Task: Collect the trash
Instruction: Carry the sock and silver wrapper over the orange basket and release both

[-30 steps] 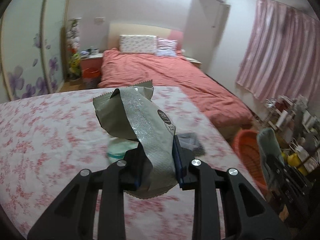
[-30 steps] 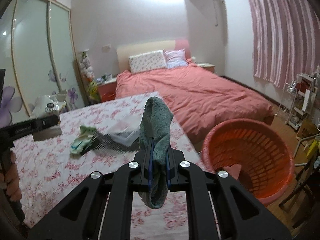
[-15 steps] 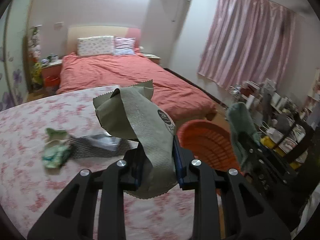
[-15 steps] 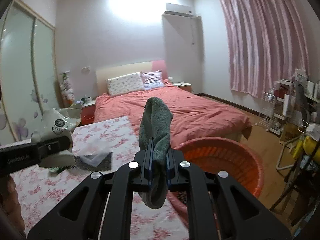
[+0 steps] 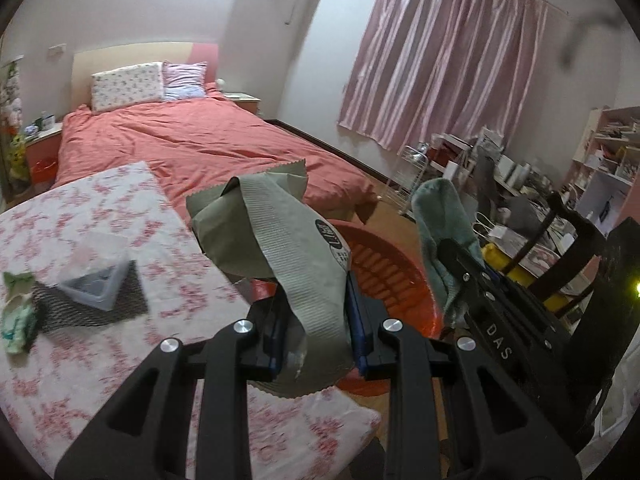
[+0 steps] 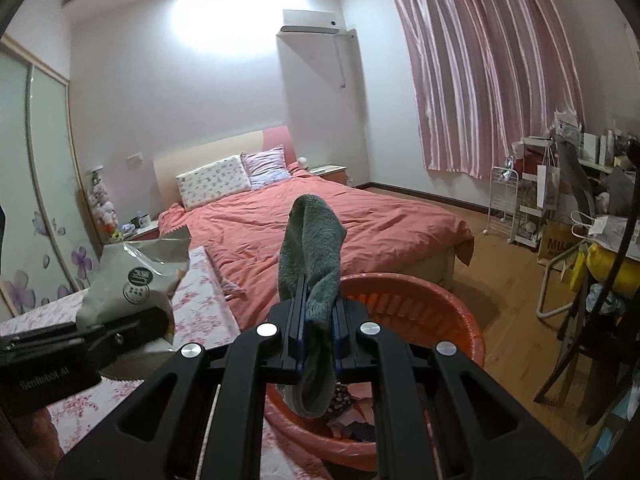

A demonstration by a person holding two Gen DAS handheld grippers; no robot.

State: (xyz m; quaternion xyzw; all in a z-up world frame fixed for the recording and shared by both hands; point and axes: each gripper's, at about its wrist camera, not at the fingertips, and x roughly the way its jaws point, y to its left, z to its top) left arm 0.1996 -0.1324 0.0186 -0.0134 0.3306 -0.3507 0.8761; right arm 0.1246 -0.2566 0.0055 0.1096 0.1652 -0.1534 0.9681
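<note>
left wrist view: the left tongs [image 5: 314, 332] pinch a crumpled grey-green wrapper [image 5: 280, 248], held up over the worktop [image 5: 100, 360] edge, with the red basket [image 5: 380, 276] just beyond. the right tongs [image 5: 460, 276] show at the side, gripping a green sock [image 5: 440, 220]. still on the worktop: a clear plastic box [image 5: 94, 280] on a dark mesh piece [image 5: 88, 308], and a green wrapper [image 5: 18, 316] beside them.

right wrist view: the right tongs [image 6: 318, 334] are pressed onto the sock [image 6: 312, 248] above the basket [image 6: 444, 312], which already holds scraps (pinkish bits). neither piece is dropped yet; i'd judge the job about halfway.
</note>
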